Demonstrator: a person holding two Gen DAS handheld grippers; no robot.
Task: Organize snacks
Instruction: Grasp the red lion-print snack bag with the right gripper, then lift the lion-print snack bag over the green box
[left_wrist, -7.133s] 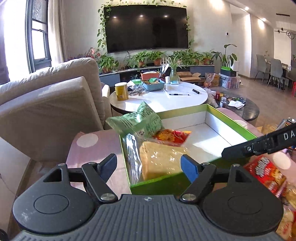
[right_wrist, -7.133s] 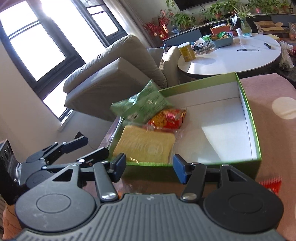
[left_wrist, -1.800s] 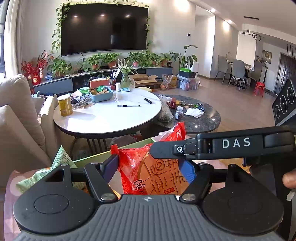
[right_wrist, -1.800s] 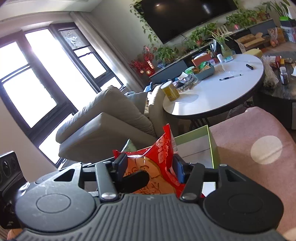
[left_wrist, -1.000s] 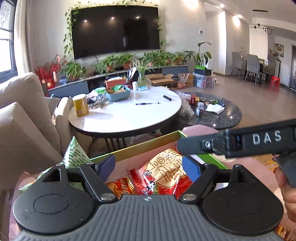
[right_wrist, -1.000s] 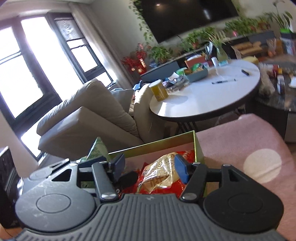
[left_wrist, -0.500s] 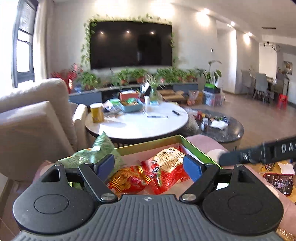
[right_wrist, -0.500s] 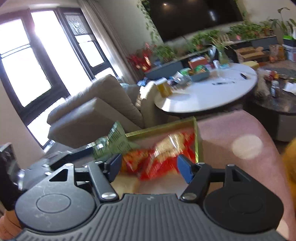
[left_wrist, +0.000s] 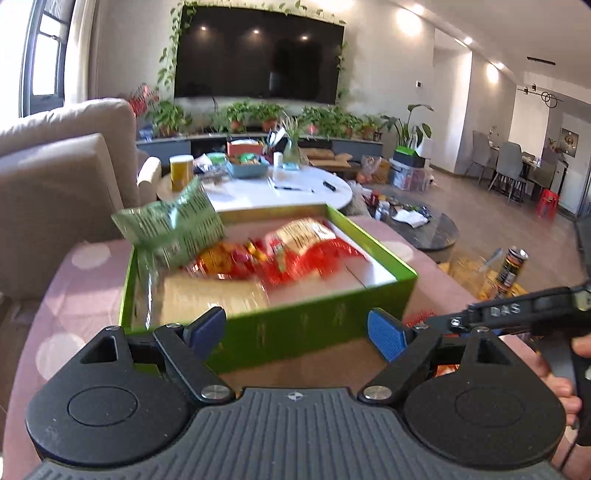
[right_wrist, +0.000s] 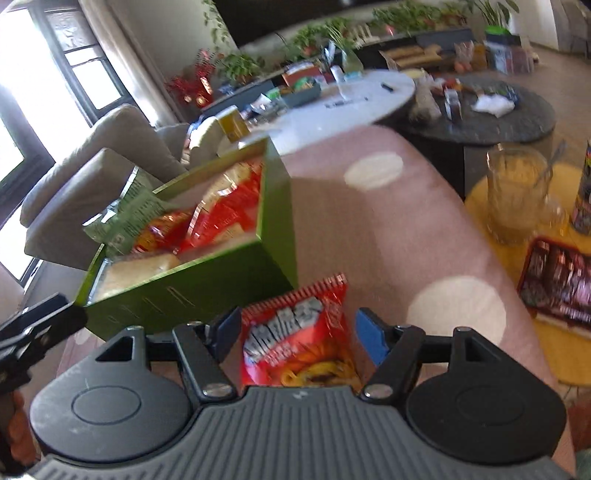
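A green box (left_wrist: 303, 325) sits on the pink dotted cloth. It holds a green bag (left_wrist: 173, 225), a large red and gold bag (left_wrist: 310, 243), a small red packet (left_wrist: 221, 258) and a pale flat pack (left_wrist: 214, 295). The box also shows in the right wrist view (right_wrist: 229, 273). My left gripper (left_wrist: 295, 328) is open and empty, just in front of the box's near wall. My right gripper (right_wrist: 295, 332) is open over a small red snack bag (right_wrist: 299, 339) that lies on the cloth right of the box, between the fingers but not gripped.
The pink dotted cloth (right_wrist: 369, 221) covers the surface. To the right stand a glass jar (right_wrist: 517, 195), a dark can (left_wrist: 511, 266) and a dark snack pack (right_wrist: 557, 280) on a yellow mat. A white round table (left_wrist: 280, 192) and a sofa (left_wrist: 62, 177) lie behind.
Both grippers let go of the large red and gold bag, which now lies in the box. Both pulled back; the right one swung right and down over the small red bag.
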